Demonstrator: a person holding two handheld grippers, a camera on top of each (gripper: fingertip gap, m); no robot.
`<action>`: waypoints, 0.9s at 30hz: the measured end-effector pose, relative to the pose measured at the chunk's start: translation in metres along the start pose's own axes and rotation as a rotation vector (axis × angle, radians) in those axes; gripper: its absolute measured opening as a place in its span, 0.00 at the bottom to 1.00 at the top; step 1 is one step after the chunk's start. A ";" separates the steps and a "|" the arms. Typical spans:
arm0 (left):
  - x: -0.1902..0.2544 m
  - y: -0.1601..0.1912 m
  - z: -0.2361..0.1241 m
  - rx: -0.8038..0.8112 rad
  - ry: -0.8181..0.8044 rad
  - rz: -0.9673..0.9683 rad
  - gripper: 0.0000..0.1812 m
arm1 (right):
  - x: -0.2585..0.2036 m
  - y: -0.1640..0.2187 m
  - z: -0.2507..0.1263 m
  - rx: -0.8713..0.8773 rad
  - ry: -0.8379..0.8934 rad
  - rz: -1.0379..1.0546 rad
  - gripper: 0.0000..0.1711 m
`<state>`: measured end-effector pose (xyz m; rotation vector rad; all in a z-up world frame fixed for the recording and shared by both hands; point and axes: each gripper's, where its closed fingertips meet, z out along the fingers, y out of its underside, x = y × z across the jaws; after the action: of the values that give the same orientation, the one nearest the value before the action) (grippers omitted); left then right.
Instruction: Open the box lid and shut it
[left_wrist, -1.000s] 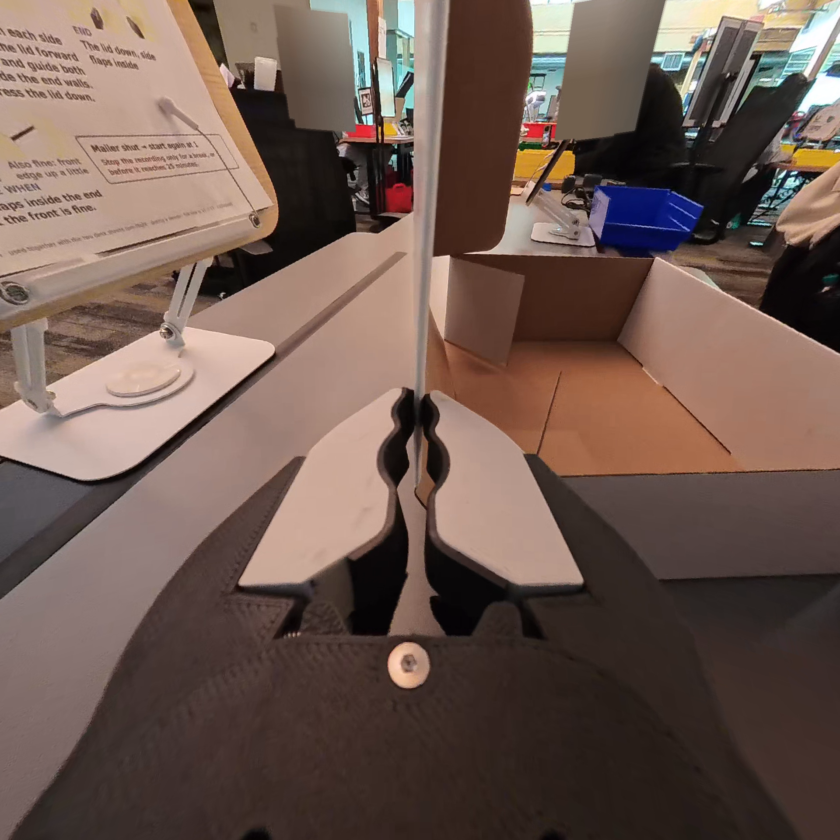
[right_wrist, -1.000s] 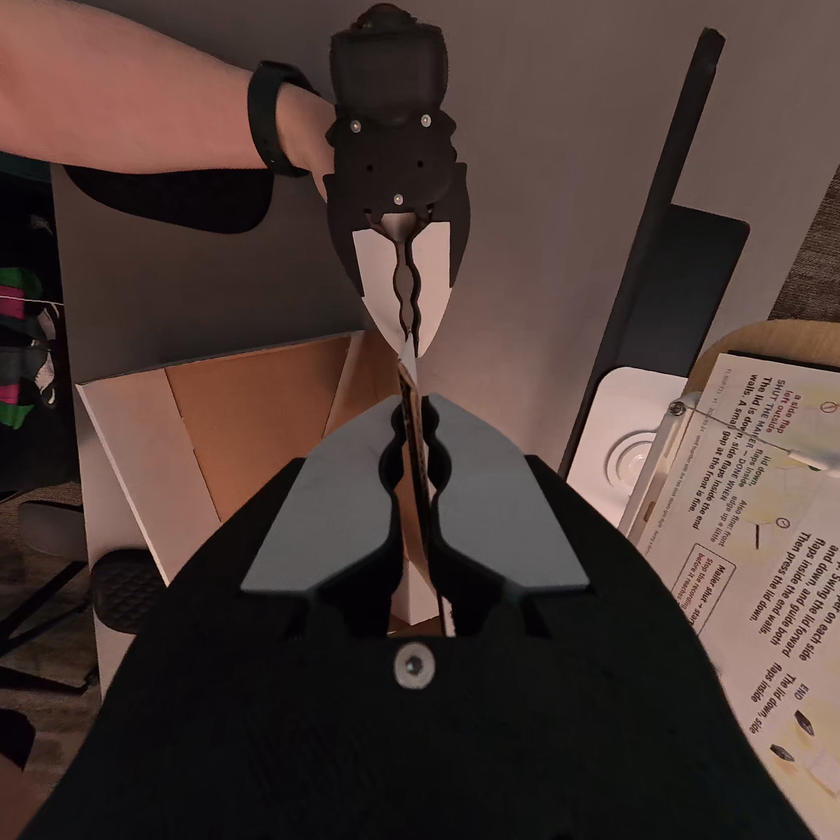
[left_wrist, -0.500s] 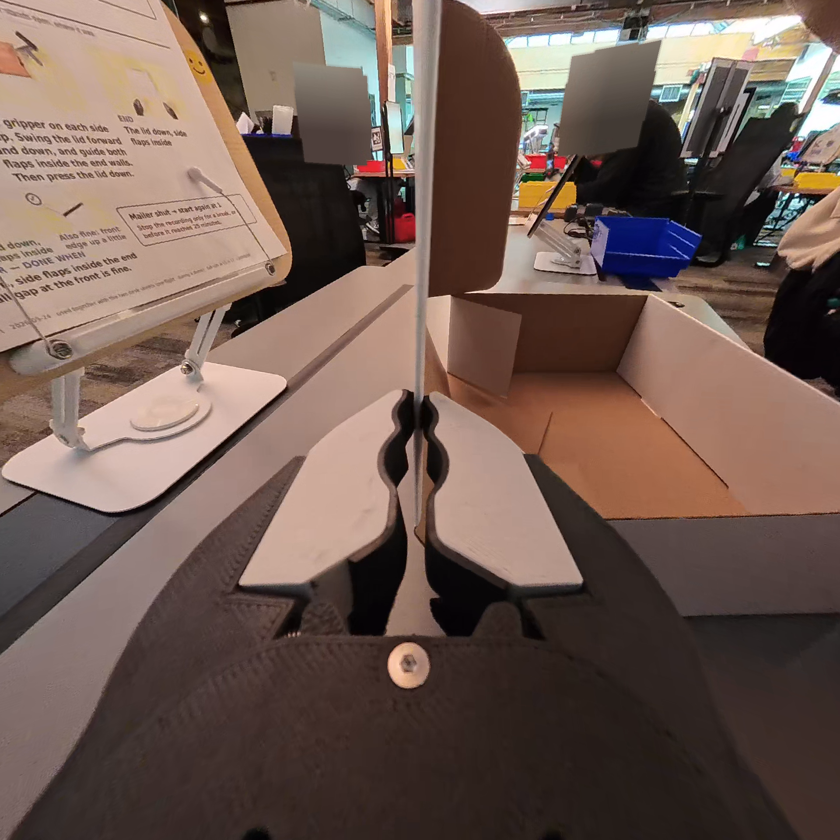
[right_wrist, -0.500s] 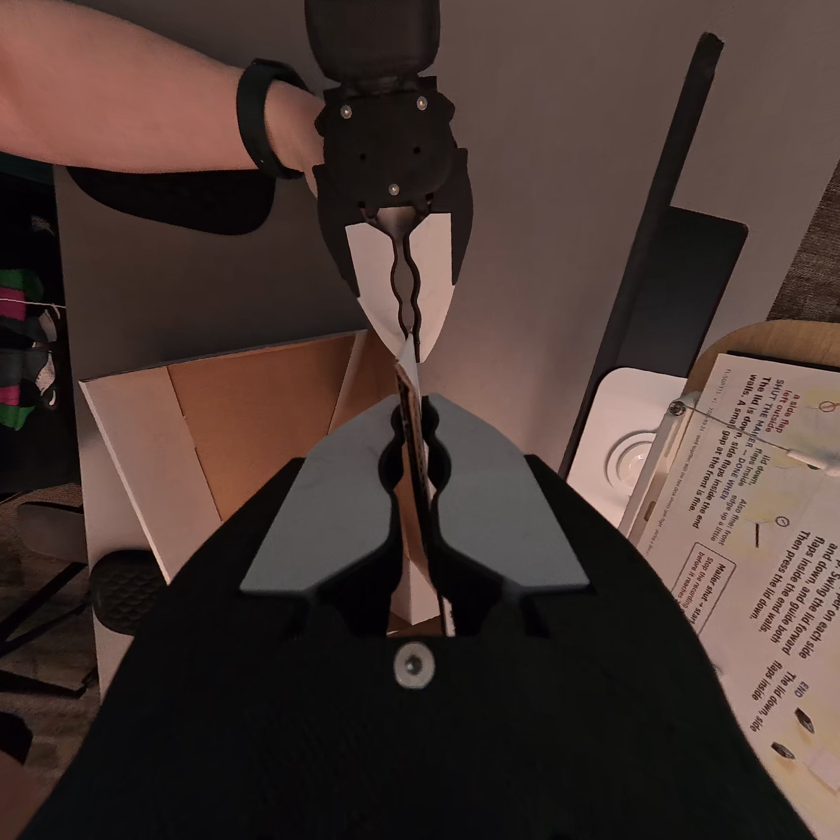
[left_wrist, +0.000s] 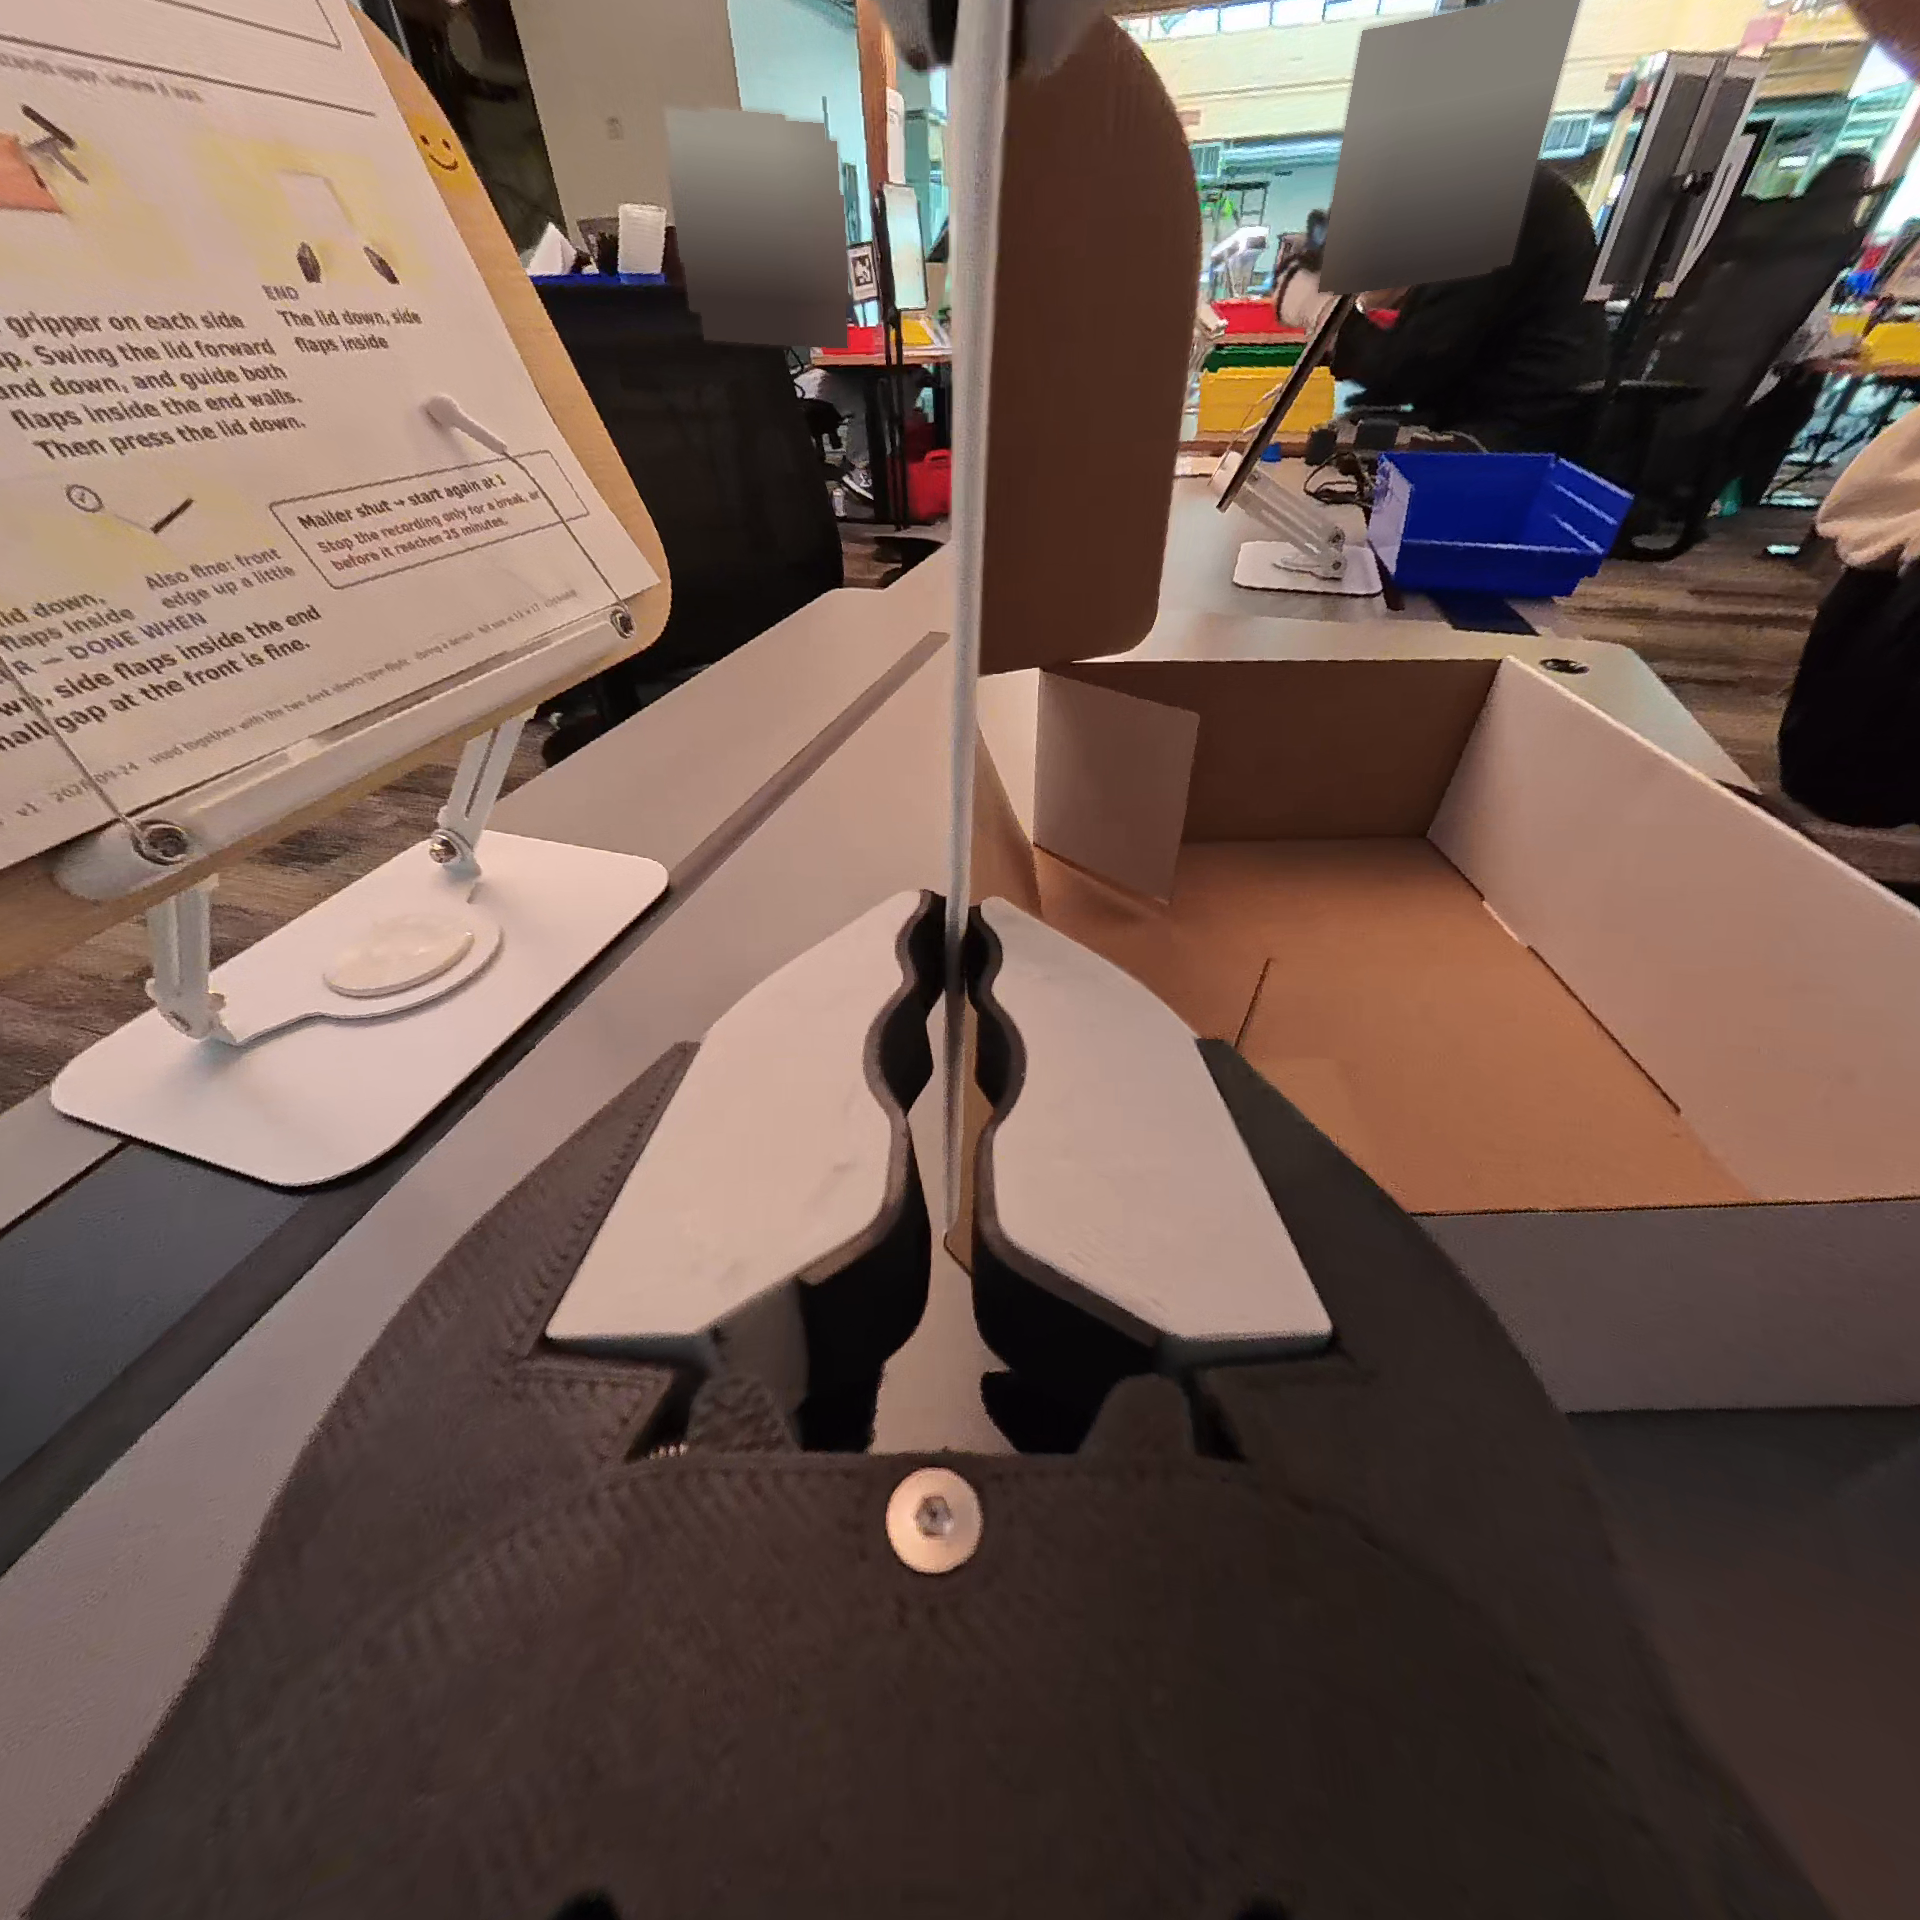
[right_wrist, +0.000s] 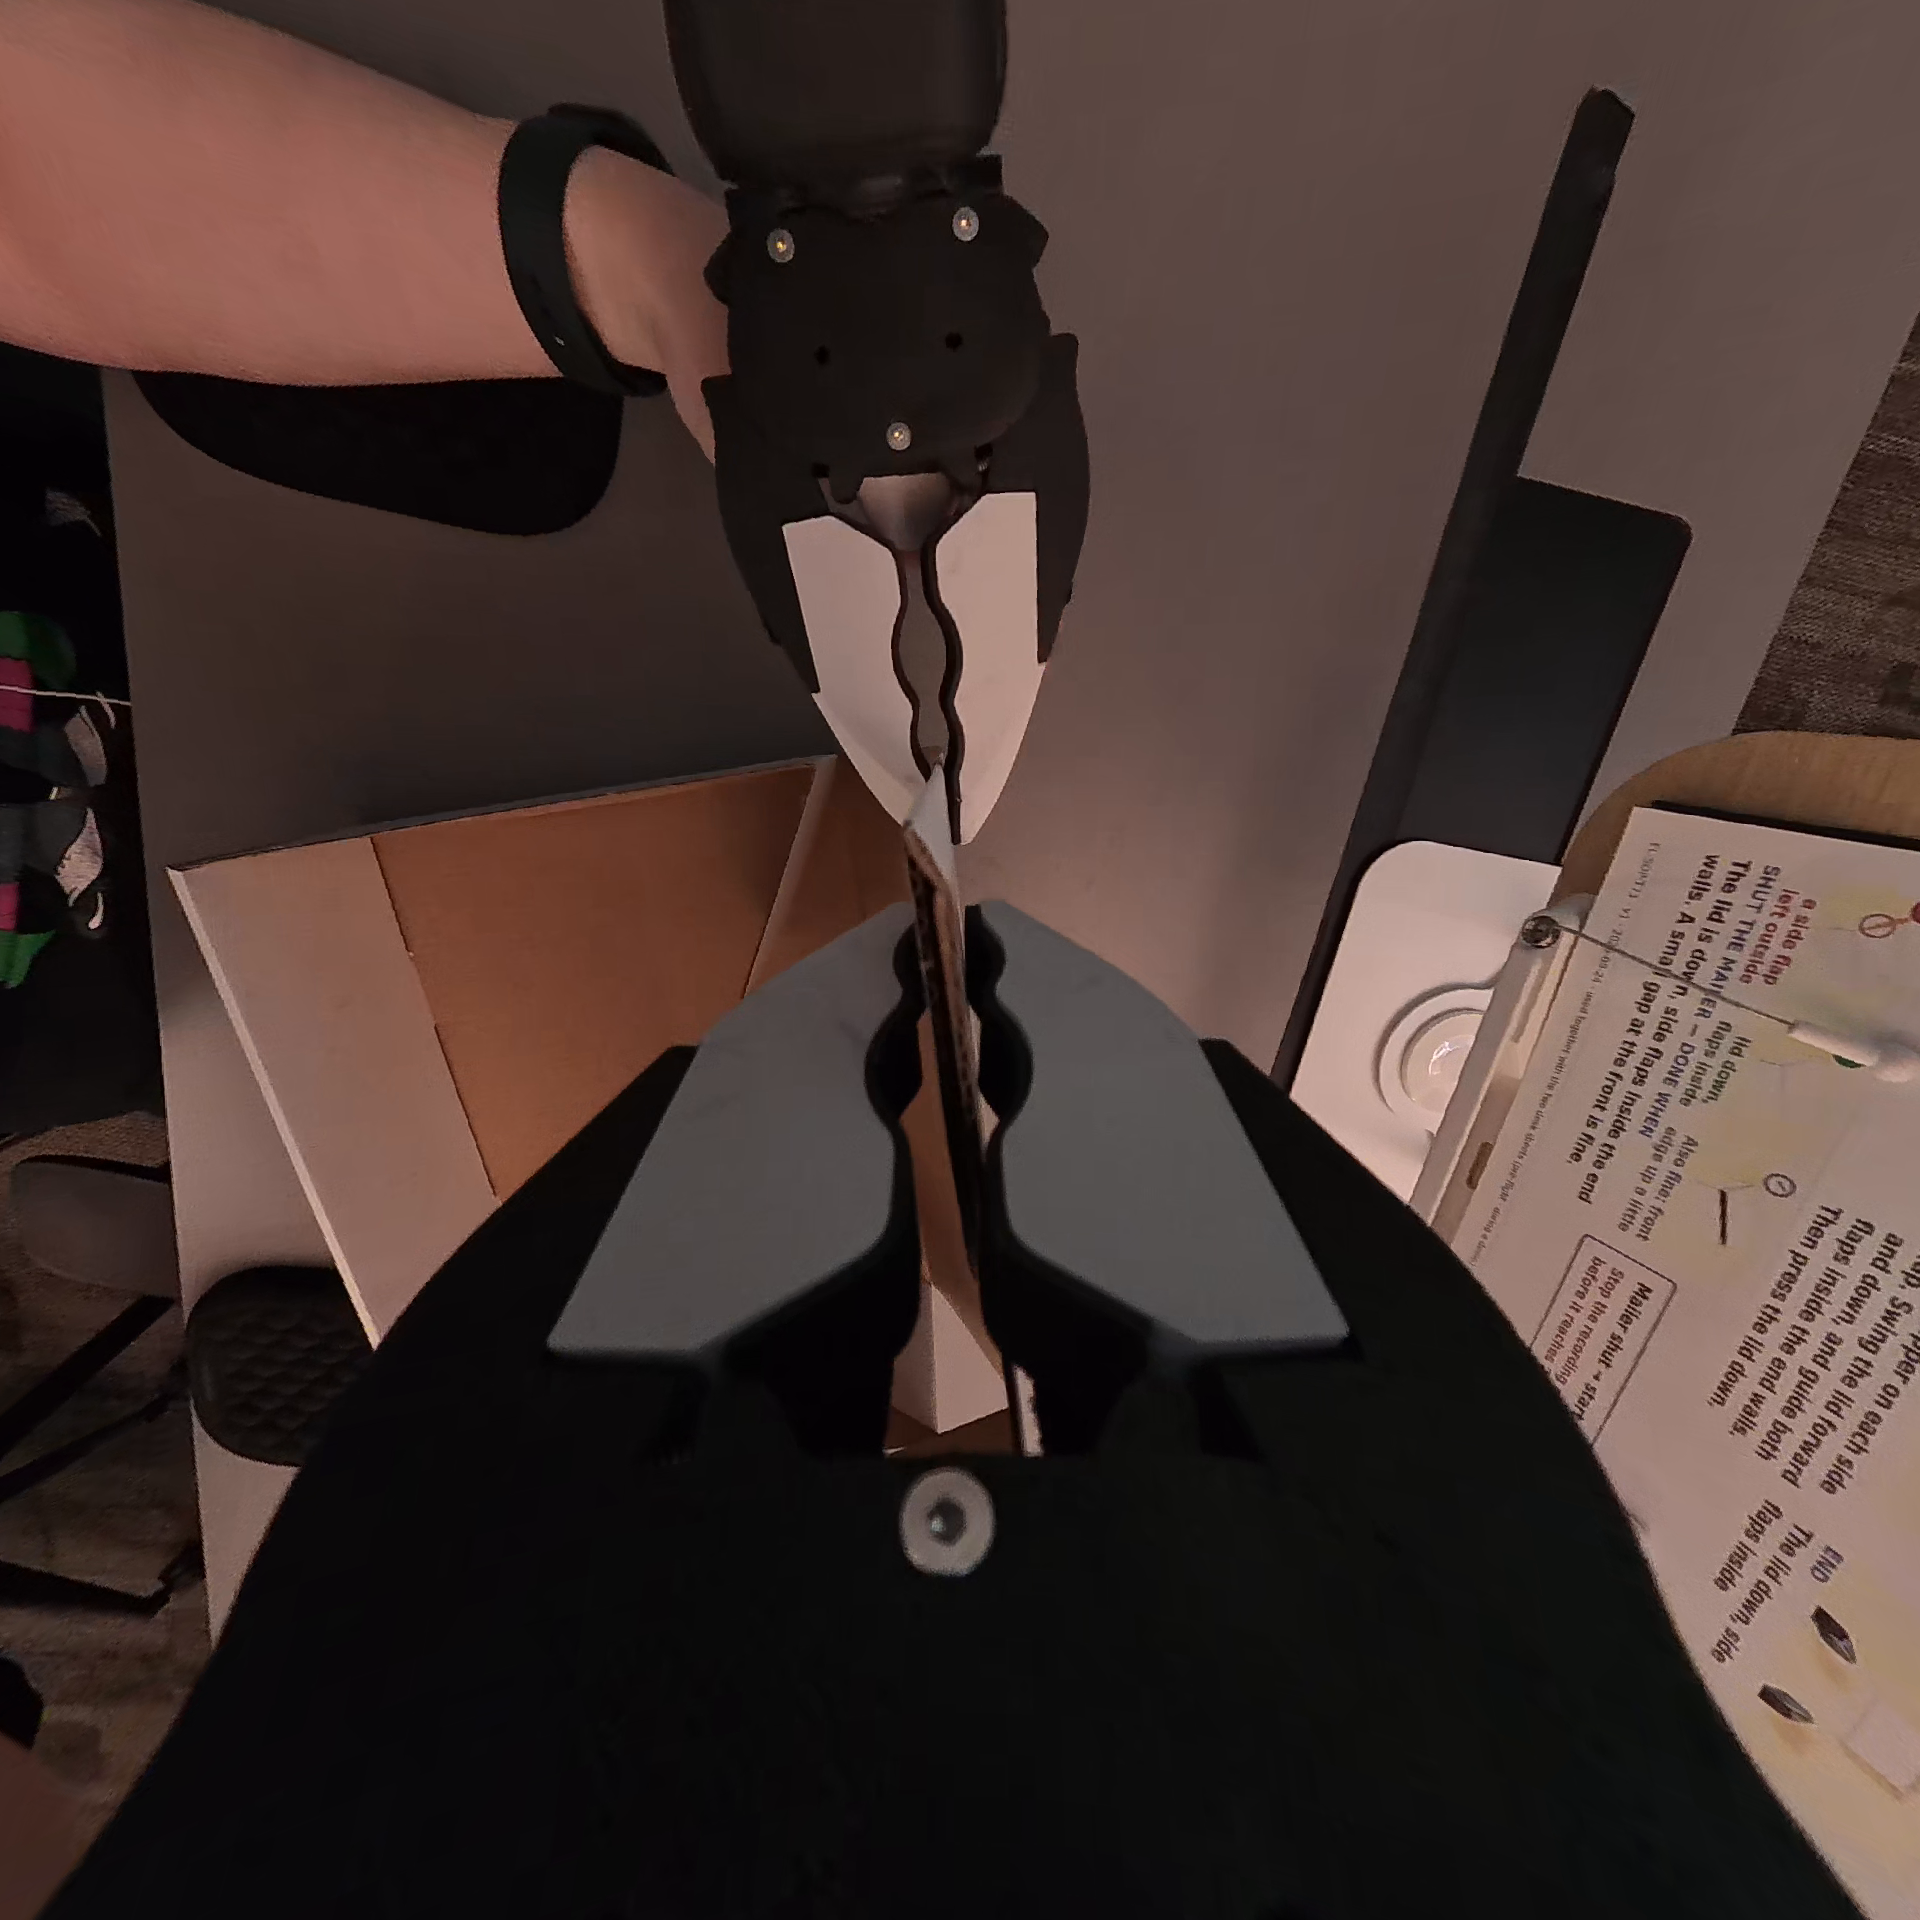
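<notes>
Two grippers are on the box lid (left_wrist: 964, 520) at once, and it stands upright, seen edge-on as a thin pale line rising from the box (left_wrist: 1558, 935). Nearest in the left wrist view, the left gripper (left_wrist: 948, 940) has its white fingers (left_wrist: 790, 1122) pressed onto the lid's lower edge, the cardboard sandwiched right between them. Just beyond the lid, the box lies open on the grey table (left_wrist: 727, 790), brown floor showing, white walls up, a small white flap (left_wrist: 1117, 790) standing inside its far corner. Above the box, the lid's brown rounded side flap (left_wrist: 1081, 343) hangs off the upright panel. Left of the box sits the instruction sheet stand (left_wrist: 353, 997) on its white base. Far behind the box, a blue bin (left_wrist: 1486, 525) rests on another desk. From the right wrist view, the right gripper (right_wrist: 940, 930) is clamped on the lid's edge (right_wrist: 948, 1039) too, looking down over the open box (right_wrist: 582, 977); the left gripper (right_wrist: 940, 769) pinches the same edge farther along, held by a hand (right_wrist: 644, 301) with a black wristband (right_wrist: 561, 249)
</notes>
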<state>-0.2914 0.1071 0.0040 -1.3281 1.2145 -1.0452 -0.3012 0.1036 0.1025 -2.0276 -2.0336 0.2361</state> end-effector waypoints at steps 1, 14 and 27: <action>0.001 0.000 -0.001 0.000 0.004 0.006 0.02 | -0.001 0.000 0.000 0.001 -0.002 -0.003 0.03; 0.002 -0.022 -0.008 0.067 -0.002 -0.032 0.02 | 0.000 -0.002 0.000 0.014 -0.003 -0.002 0.03; 0.004 -0.053 -0.016 0.143 -0.033 -0.009 0.02 | -0.004 -0.002 -0.003 0.016 -0.009 -0.008 0.03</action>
<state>-0.3007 0.0997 0.0588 -1.2362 1.0898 -1.0914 -0.3021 0.0992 0.1055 -2.0128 -2.0380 0.2592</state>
